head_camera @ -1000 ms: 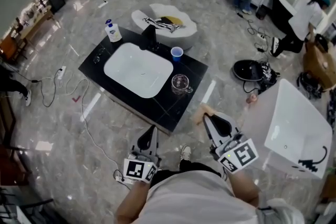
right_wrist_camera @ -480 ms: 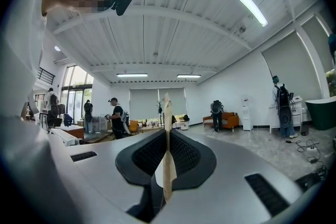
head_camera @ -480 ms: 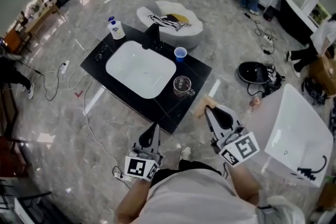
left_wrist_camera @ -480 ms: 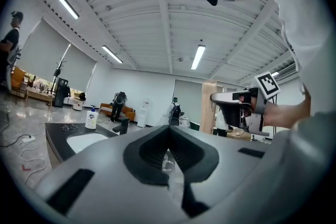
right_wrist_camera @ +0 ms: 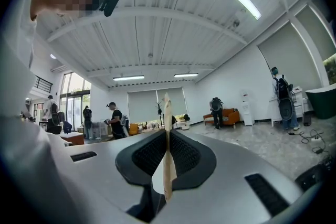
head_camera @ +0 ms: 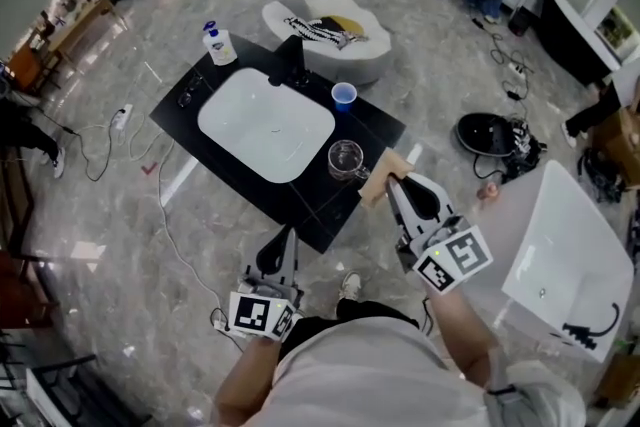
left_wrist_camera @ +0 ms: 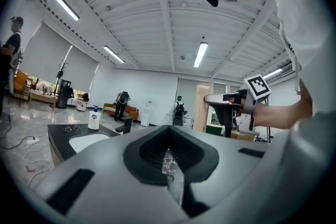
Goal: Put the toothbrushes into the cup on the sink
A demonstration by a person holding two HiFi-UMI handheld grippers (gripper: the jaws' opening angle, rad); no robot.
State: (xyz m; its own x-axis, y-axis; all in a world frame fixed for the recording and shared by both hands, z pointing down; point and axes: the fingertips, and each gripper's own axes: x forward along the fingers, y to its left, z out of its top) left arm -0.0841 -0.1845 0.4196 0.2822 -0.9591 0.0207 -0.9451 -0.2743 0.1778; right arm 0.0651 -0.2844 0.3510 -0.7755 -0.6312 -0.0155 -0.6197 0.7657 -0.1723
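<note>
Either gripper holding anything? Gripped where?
Right gripper is shut on a pale tan stick, likely a toothbrush, near mid-length. Left gripper pinches a small clear thing; where can't be told.

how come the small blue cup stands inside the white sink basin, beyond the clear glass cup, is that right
No: the small blue cup stands on the black countertop beside the white sink basin, not inside it, beyond the clear glass cup. The head view shows this.
</note>
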